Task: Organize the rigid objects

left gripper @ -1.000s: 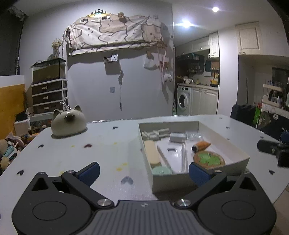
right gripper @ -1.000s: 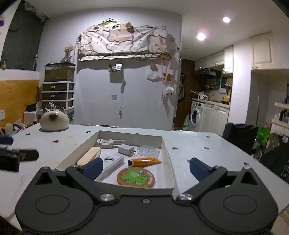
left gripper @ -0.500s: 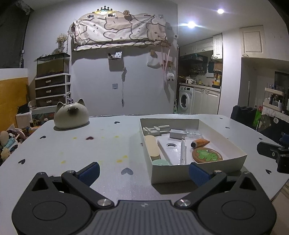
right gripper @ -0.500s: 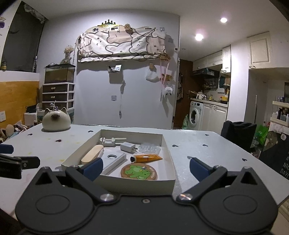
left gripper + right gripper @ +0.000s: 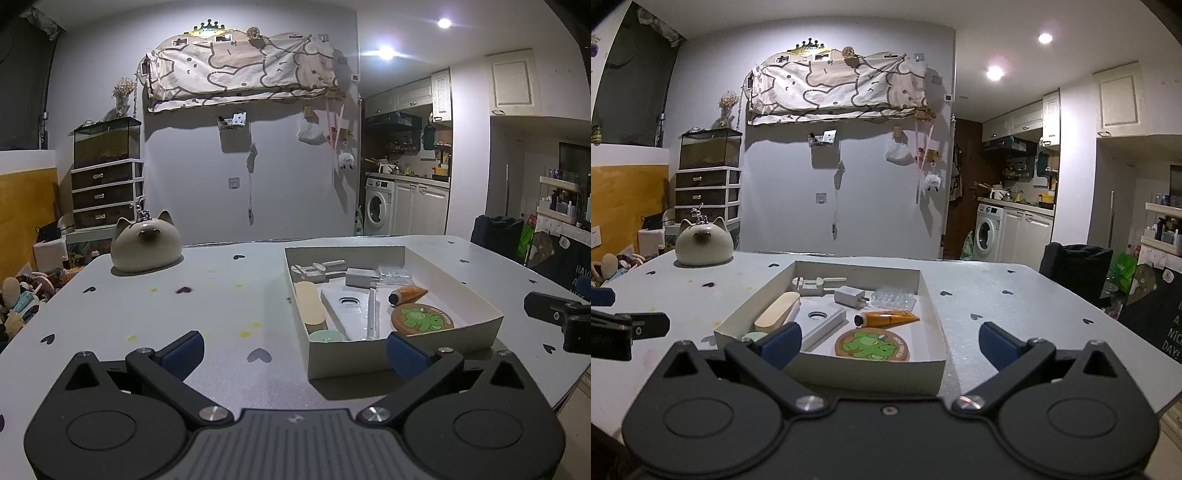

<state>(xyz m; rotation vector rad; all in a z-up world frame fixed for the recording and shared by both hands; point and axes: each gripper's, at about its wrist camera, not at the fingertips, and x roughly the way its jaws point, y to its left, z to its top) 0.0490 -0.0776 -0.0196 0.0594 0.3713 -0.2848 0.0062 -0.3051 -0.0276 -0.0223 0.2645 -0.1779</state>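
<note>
A shallow white box (image 5: pixel 454 280) (image 5: pixel 864 373) sits on the table and holds several items: a round coaster with a green dinosaur (image 5: pixel 422 318) (image 5: pixel 872 345), an orange tube (image 5: pixel 409 294) (image 5: pixel 888 318), a white charger plug (image 5: pixel 359 277) (image 5: pixel 849 296), a beige oblong case (image 5: pixel 311 305) (image 5: pixel 777 311), a white toothed ruler (image 5: pixel 347 314) (image 5: pixel 823 323) and a clear blister pack (image 5: pixel 893 297). My left gripper (image 5: pixel 293 350) hovers open before the box's near left corner, holding nothing. Open and empty too, my right gripper (image 5: pixel 888 343) faces the box's near wall.
A cream cat-shaped ceramic jar (image 5: pixel 146 246) (image 5: pixel 703 245) stands at the table's far left. The grey table (image 5: pixel 207 306) bears small heart prints and yellow stains. Each gripper's tip shows at the other view's edge (image 5: pixel 557 317) (image 5: pixel 624 328). A dark chair (image 5: pixel 1075 269) stands beyond the right edge.
Both grippers have pulled back and risen slightly from the box, so more of the table shows. The box contents have stayed put.
</note>
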